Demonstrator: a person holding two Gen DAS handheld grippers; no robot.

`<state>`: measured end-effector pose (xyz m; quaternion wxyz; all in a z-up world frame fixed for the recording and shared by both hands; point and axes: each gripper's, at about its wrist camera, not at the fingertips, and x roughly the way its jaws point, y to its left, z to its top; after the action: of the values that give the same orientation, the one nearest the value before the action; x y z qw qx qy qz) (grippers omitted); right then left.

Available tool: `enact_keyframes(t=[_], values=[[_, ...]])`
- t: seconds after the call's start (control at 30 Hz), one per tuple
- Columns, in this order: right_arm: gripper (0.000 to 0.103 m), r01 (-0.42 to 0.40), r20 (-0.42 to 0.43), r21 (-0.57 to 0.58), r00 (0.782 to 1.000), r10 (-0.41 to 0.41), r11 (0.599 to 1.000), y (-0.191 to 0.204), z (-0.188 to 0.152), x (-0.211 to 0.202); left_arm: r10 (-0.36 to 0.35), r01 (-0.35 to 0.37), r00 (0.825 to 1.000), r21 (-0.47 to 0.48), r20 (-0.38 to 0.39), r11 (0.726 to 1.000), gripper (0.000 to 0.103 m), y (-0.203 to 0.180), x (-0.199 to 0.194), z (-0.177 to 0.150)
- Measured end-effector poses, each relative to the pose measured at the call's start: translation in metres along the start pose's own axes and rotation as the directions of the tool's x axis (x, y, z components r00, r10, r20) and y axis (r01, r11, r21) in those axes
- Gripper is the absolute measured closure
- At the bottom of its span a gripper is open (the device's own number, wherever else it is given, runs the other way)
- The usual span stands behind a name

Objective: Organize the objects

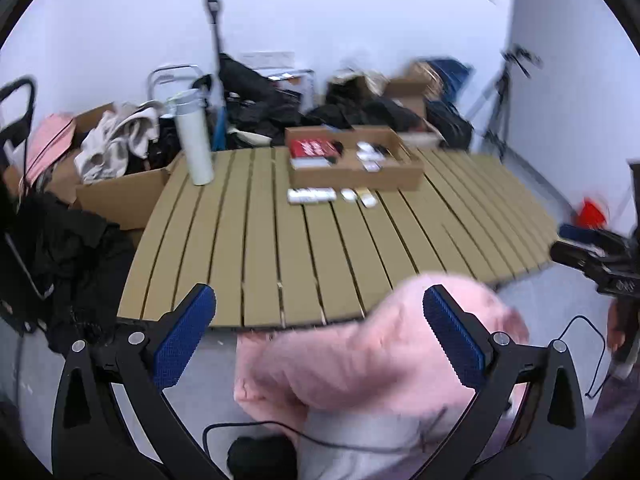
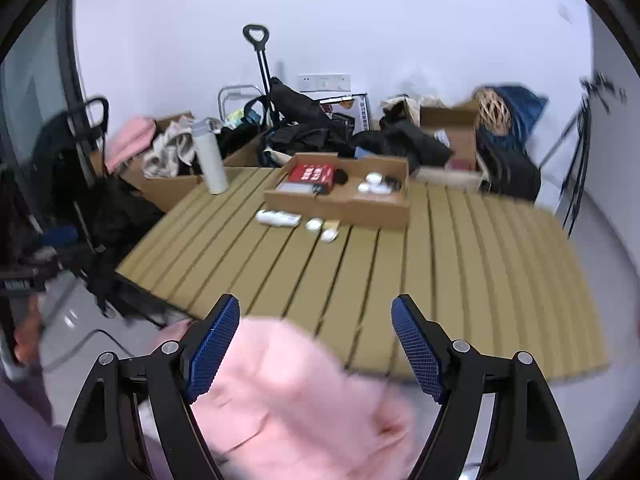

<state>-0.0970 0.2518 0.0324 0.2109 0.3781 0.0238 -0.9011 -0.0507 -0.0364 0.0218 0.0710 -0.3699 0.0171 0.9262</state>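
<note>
Pink garment [image 1: 360,360]: fuzzy and blurred, nearest the lens, off the near edge of the table, below both grippers; whether it touches any finger cannot be told.
Left gripper [image 1: 320,336]: jaws spread wide, blue pads [image 1: 184,336] bare, nothing pressed between them.
Right gripper [image 2: 316,344]: jaws apart, nothing clamped; its left finger overlaps the pink cloth in the picture.
Table [image 1: 280,264]: tan slatted top, near half bare.
Cardboard tray [image 1: 354,160]: at the far edge of the table, two compartments; a red box [image 1: 312,148] lies in the left one, small white round items [image 2: 376,184] in the right one.
Loose items: a white flat pack [image 1: 311,195] and small white pieces [image 1: 360,197] lie just in front of the tray's near wall.
White bottle [image 1: 194,140]: upright at the far left corner of the table.
Background: boxes and dark bags piled behind the far edge.
</note>
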Motion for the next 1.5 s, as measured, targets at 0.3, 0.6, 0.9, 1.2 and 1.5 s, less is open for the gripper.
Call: enact_keyframes(t=[0.3, 0.6, 0.9, 1.2, 1.5], values=[[0.021, 0.163, 0.004, 0.06, 0.986, -0.164, 0.985, -0.019, 0.003, 0.015, 0.054, -0.054, 0.998, -0.003, -0.031, 0.999, 0.0, 0.0, 0.025, -0.002], [0.021, 0.167, -0.037, 0.098, 0.986, -0.164, 0.981, -0.043, 0.01, 0.08, 0.102, -0.104, 0.99, -0.014, -0.102, 0.994, 0.0, 0.023, 0.121, 0.01], [0.021, 0.055, -0.129, -0.052, 0.99, -0.062, 0.997, -0.024, 0.063, 0.246, -0.011, 0.012, 1.0, 0.072, -0.023, 0.997, 0.0, 0.047, 0.278, 0.091], [0.026, -0.004, -0.155, -0.062, 0.988, -0.006, 0.998, -0.036, 0.093, 0.331, -0.344, 0.34, 0.915, -0.055, -0.21, 0.939, 0.014, 0.058, 0.37, 0.1], [0.027, -0.011, -0.155, -0.041, 0.988, 0.005, 0.999, -0.049, 0.097, 0.356, -0.237, 0.249, 0.968, 0.207, -0.083, 0.946, 0.012, 0.049, 0.358, 0.097]])
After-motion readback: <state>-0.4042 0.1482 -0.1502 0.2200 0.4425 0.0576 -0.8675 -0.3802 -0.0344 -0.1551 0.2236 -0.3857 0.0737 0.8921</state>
